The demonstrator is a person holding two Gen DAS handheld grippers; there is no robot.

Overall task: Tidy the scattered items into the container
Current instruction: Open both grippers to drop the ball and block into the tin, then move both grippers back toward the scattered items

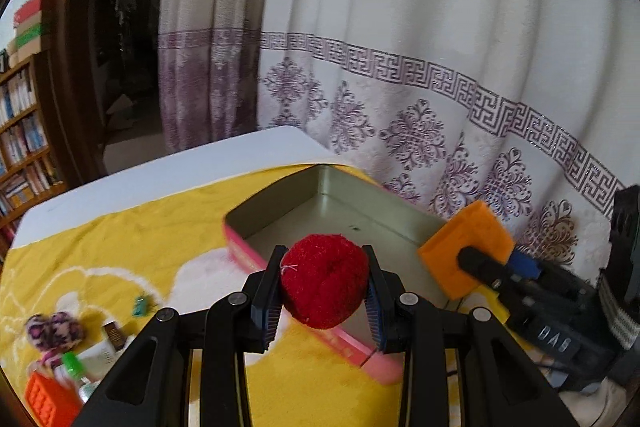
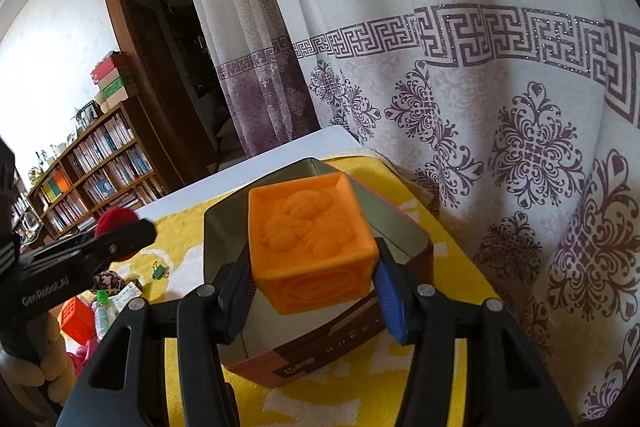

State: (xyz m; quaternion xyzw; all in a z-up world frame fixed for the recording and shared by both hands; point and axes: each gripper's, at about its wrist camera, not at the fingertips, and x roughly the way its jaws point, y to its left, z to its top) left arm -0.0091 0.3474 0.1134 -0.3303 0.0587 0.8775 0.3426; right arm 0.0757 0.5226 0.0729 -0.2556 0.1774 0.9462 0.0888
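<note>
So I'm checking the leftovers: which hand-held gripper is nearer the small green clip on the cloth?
Left. The left hand-held gripper, holding the red pompom, is just right of the green clip; the right hand-held gripper with the orange block sits beyond the tin.

Red pompom [image 1: 324, 281], orange cube [image 2: 312, 247] above tin [image 1: 340, 215]

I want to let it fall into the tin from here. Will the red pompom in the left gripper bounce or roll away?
The red pompom looks fuzzy and yarn-like, so it is probably very light and soft and should land with little bounce. Being round, it might roll a little, but the walls of the tin would likely stop it. The left gripper seems to dent its sides slightly, suggesting it squashes easily.
</note>
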